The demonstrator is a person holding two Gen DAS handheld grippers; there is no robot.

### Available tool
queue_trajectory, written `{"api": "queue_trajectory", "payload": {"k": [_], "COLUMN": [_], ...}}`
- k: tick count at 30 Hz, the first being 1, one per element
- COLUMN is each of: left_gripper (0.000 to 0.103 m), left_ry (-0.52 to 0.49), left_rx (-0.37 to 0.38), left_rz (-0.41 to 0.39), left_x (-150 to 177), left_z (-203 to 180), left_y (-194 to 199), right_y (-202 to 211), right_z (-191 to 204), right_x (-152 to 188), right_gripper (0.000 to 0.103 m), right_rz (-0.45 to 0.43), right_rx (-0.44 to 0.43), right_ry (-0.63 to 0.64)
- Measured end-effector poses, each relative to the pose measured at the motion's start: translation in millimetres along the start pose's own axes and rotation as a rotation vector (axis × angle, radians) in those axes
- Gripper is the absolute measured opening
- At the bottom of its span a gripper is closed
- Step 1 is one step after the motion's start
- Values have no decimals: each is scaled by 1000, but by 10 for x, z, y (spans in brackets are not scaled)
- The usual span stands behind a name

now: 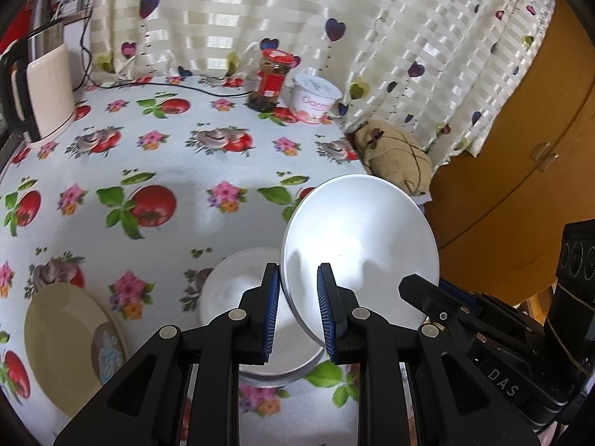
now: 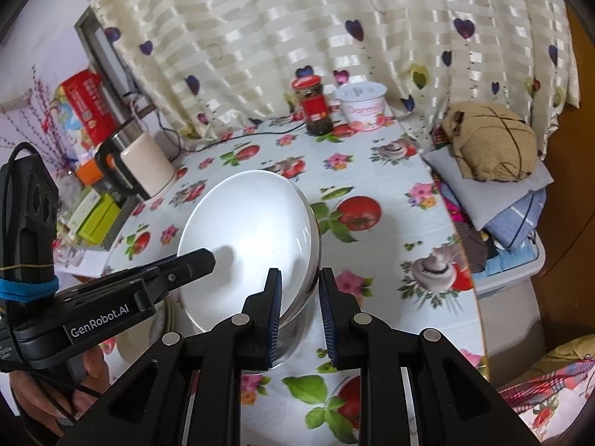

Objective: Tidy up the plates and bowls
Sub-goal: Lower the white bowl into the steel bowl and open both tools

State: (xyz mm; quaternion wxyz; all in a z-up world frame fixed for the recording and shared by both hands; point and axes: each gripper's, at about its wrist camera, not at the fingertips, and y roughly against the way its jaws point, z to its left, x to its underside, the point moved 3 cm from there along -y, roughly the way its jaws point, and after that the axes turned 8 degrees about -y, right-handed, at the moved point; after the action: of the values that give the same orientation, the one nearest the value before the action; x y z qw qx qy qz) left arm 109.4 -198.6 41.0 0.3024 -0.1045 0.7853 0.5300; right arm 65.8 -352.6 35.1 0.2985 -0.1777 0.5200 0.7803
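I am holding a white bowl (image 1: 359,249) tilted above the tabletop (image 1: 186,171), over a second bowl (image 1: 241,290) at 6 o'clock. Both the left tool (image 1: 297,312) and right tool (image 2: 299,312) are straddling its rim, pads apart, seemingly unclamped. Thin rim contact risks it slipping and chipping.

Floral tablecloth (image 1: 178,171) with tomato and mushroom print covers table. Red-lidded jar (image 1: 270,80) stands at far edge, just beside white yogurt tub (image 1: 315,98). Cream electric kettle (image 1: 46,93) with black handle at left, black cable (image 1: 208,91) trailing behind. Heart-patterned striped curtain (image 1: 297,11) hangs behind. Tan tied bundle (image 2: 491,141) rests on folded fabrics at right.
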Motion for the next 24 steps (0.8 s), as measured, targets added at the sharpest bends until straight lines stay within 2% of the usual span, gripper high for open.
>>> {"api": "queue_trajectory", "payload": {"k": [12,24], "left_gripper": [22,22], "left_ry": [56,84], "left_rx": [-52,-70], "left_rz": [73,134], "left_x": [220,318], "left_z": [264,384], "left_y": [-64,-184], "right_y": [-275,-504], "right_z": [194,218], "right_x": [169,261], "right_gripper": [20,20], "right_rz": [89,161], "right_rx": [-38,-35], "right_ry": [21,20]}}
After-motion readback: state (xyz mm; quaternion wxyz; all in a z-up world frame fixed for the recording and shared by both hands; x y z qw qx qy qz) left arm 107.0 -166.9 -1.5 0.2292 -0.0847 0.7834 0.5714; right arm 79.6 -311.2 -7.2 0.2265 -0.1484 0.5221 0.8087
